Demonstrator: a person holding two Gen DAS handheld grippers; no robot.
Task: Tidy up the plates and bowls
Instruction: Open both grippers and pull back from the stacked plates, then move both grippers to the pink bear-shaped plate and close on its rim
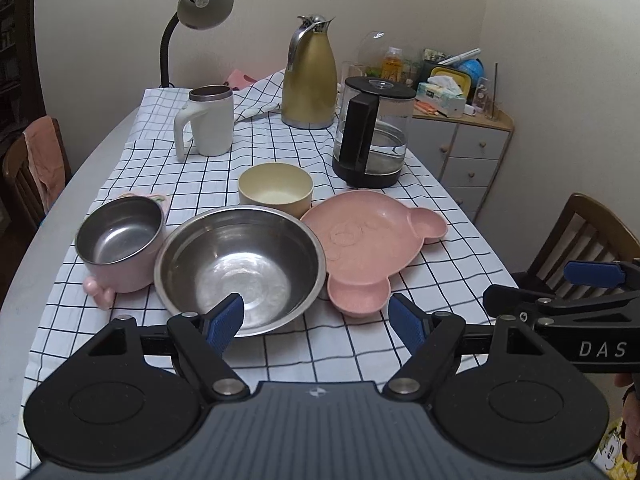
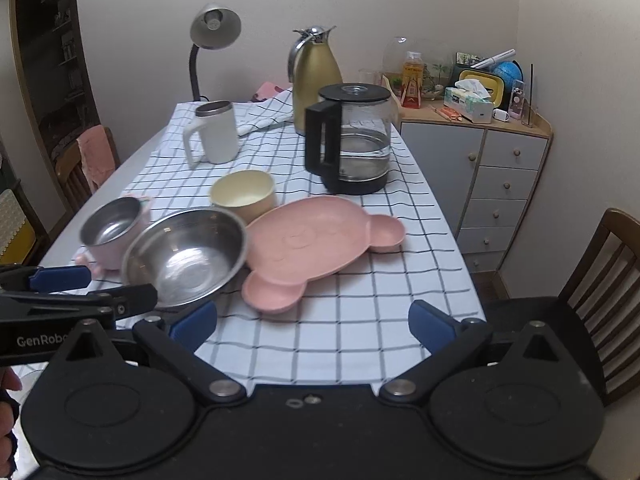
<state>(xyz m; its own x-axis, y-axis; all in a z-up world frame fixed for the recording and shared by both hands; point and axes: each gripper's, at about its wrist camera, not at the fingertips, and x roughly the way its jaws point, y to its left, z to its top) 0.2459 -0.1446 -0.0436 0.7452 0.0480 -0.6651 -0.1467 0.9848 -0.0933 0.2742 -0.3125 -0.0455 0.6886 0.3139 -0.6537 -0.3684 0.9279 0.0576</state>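
A large steel bowl point(image 1: 240, 268) point(image 2: 186, 254) sits on the checked tablecloth. To its left is a small pink steel-lined bowl point(image 1: 120, 240) point(image 2: 112, 230), behind it a cream bowl point(image 1: 276, 188) point(image 2: 244, 194), to its right a pink bear-shaped plate point(image 1: 368, 240) point(image 2: 316, 244). My left gripper point(image 1: 316, 320) is open and empty, just in front of the large bowl's near rim; it also shows in the right wrist view point(image 2: 76, 292). My right gripper point(image 2: 312, 326) is open and empty over the cloth in front of the plate; it also shows in the left wrist view point(image 1: 576, 284).
Behind the dishes stand a white mug point(image 1: 208, 124), a gold thermos jug point(image 1: 310, 76), a glass kettle with a black handle point(image 1: 372, 136) and a desk lamp point(image 1: 196, 12). A cluttered drawer cabinet point(image 2: 500, 184) stands at the right. Wooden chairs point(image 2: 600, 280) flank the table.
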